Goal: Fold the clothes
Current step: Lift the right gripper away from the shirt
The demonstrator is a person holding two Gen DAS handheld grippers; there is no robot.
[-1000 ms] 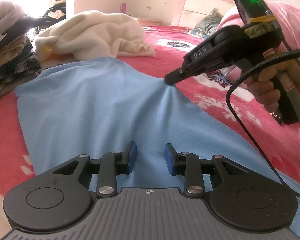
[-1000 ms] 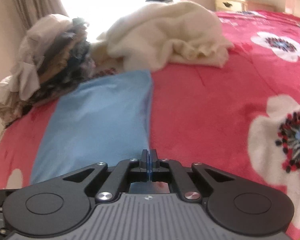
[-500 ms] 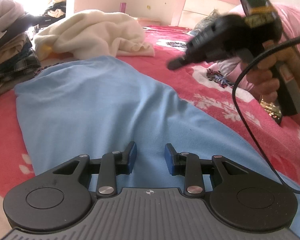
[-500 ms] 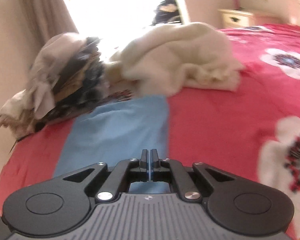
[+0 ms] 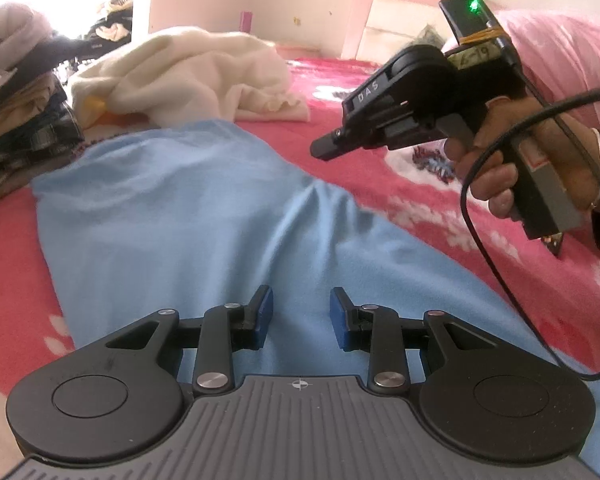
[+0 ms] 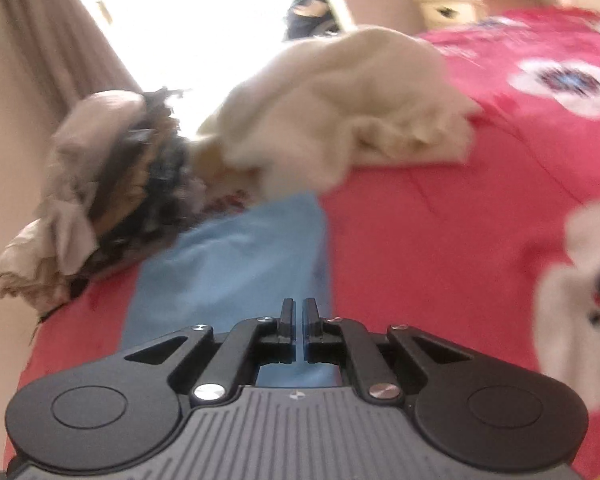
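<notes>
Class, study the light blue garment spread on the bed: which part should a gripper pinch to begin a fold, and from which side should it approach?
Probably the right long edge of the blue garment, near the small ridge where the cloth already stands up. Elsewhere it lies flat on the red bedspread, giving little to pinch. The right gripper hangs above that side, so it could come down from the right.

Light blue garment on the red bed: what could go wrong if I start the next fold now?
1. The light blue cotton garment has a ridge near its right edge; folding may trap that wrinkle.
2. The right gripper's black cable hangs over the cloth and could snag.
3. The crumpled cream blanket and pile of dark and beige clothes crowd the far end.
</notes>
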